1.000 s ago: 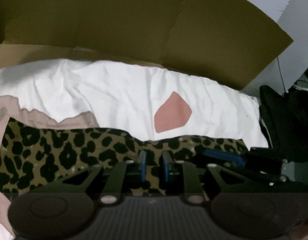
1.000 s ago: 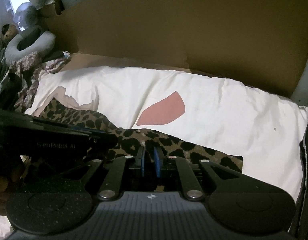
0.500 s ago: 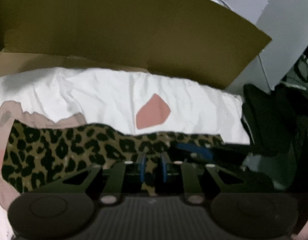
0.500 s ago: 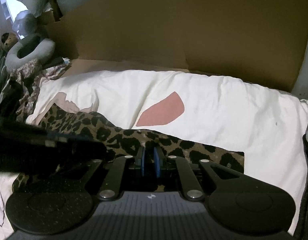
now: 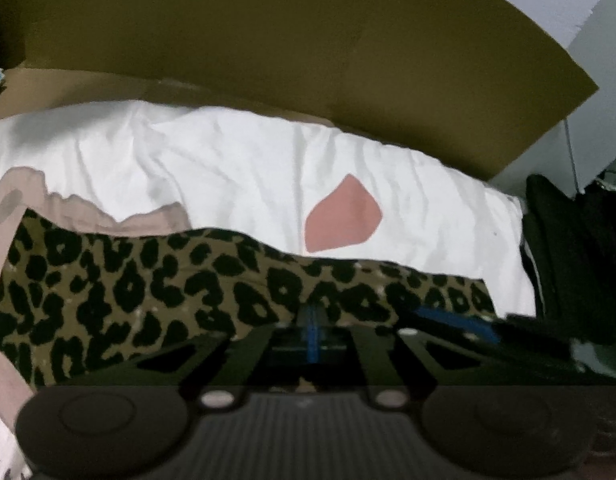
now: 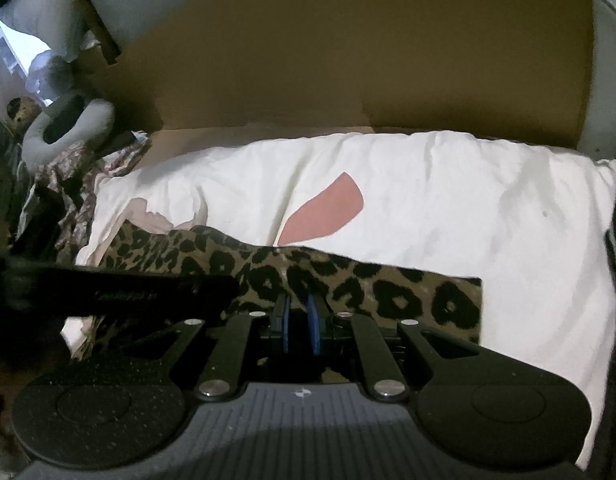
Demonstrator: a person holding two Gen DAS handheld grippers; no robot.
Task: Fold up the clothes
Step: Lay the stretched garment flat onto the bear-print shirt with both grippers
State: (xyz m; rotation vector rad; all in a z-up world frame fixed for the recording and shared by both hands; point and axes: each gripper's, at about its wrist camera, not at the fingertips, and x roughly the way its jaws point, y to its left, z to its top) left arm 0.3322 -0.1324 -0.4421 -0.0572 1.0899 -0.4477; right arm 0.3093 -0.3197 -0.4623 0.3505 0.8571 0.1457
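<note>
Jaws of the left gripper point(image 5: 312, 322) had closed from parted 1 second earlier, pinching the leopard-print garment point(image 5: 155, 292) at 6 o'clock on the white bedding point(image 5: 235, 168). Right gripper point(image 6: 299, 322) stayed nearly closed on the cloth's near edge; probably both hold for a fold.

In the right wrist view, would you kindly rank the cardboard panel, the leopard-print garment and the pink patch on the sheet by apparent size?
1. cardboard panel
2. leopard-print garment, though nearer the camera and partly hidden
3. pink patch
</note>
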